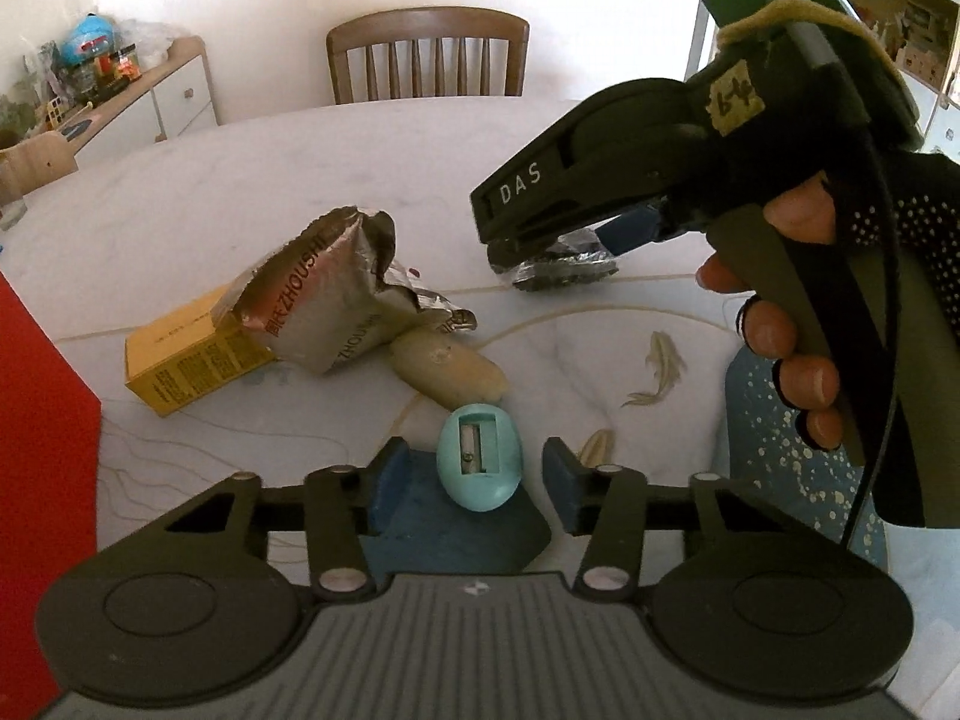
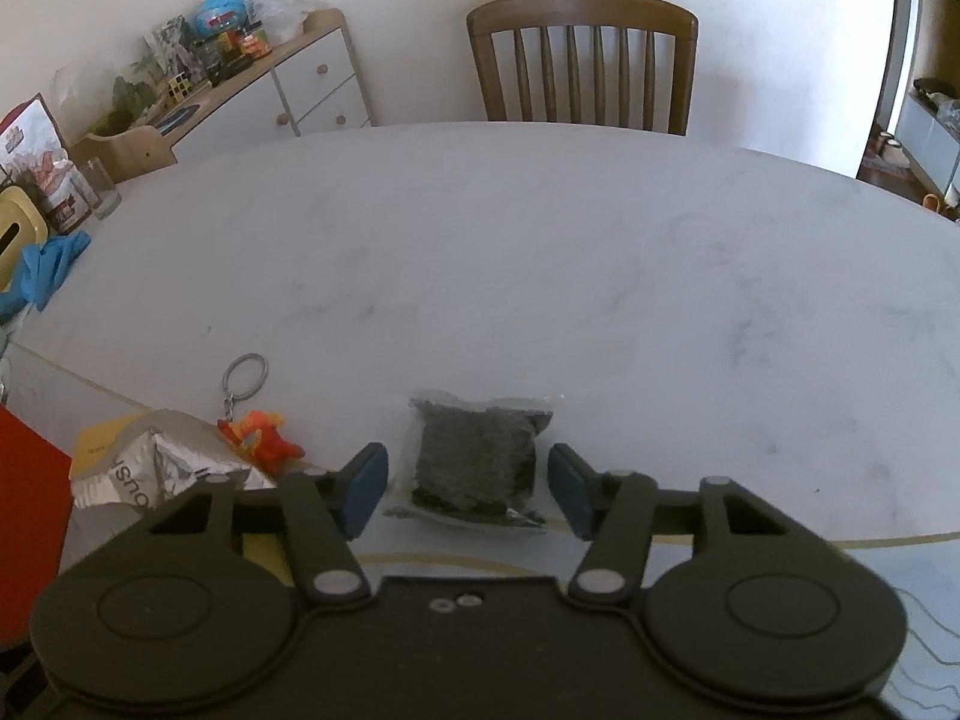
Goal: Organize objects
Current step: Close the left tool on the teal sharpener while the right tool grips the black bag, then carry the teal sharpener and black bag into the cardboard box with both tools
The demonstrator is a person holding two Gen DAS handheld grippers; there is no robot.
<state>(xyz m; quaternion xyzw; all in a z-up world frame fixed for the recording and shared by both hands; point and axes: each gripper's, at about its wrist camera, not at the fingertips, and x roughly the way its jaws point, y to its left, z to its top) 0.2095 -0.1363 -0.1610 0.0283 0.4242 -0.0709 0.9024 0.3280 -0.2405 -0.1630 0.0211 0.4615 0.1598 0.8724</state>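
Observation:
My left gripper (image 1: pixel 477 468) is open, its blue pads on either side of a teal egg-shaped pencil sharpener (image 1: pixel 479 461) that lies on the white table (image 1: pixel 240 222). My right gripper (image 2: pixel 468 480) is open around a clear packet of dark seaweed (image 2: pixel 477 459) on the table; it does not grip it. The left wrist view shows the right gripper (image 1: pixel 543 252) from the side, low over that packet (image 1: pixel 564 270). A silver snack bag (image 1: pixel 327 300), a yellow box (image 1: pixel 180 354) and a beige oval piece (image 1: pixel 447 369) lie left of centre.
An orange toy keychain (image 2: pixel 261 435) lies beside the silver bag (image 2: pixel 150 468). A red box (image 1: pixel 36 450) stands at the left edge. A wooden chair (image 2: pixel 582 60) is behind the table. A blue glove (image 2: pixel 45 270) and a glass (image 2: pixel 102 189) are far left. A blue speckled mat (image 1: pixel 798 456) lies right.

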